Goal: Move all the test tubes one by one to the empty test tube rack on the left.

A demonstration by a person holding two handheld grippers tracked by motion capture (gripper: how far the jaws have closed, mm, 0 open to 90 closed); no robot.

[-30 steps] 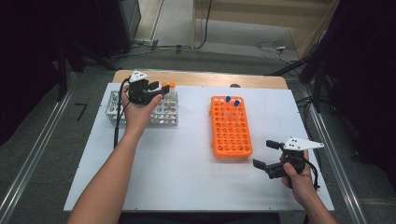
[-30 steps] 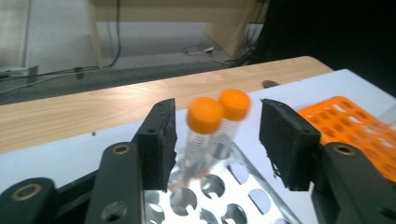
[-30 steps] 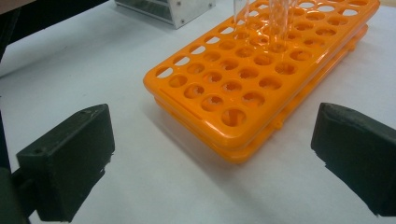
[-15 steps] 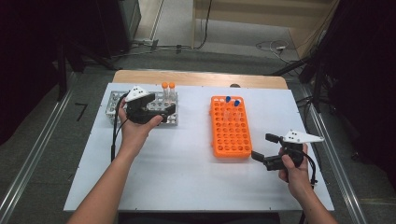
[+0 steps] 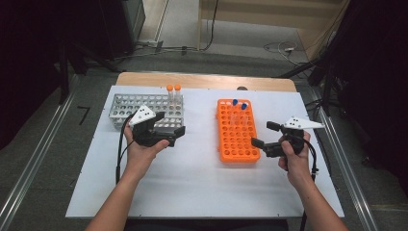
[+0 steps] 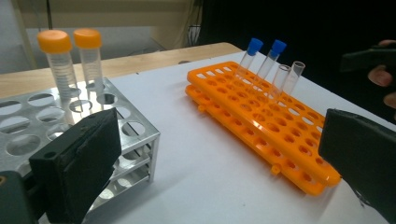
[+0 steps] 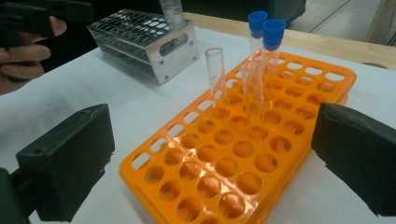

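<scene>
My left gripper hangs just in front of the metal rack. Its jaws have just been opening and stand wide with nothing between them. Two orange-capped tubes stand upright at the rack's far right corner. The orange rack lies mid-table and holds two blue-capped tubes and two uncapped clear tubes. My right gripper is open at that rack's near right side, its jaws pointing across the empty holes.
A white sheet covers the table, with a wooden strip along its far edge. The other hand shows at the upper left of the right gripper view. Dark floor, cables and metal rails surround the table.
My left gripper let go of an orange-capped tube in the metal rack, opened, and drew back toward the near side. My right gripper moved left and up toward the orange rack.
</scene>
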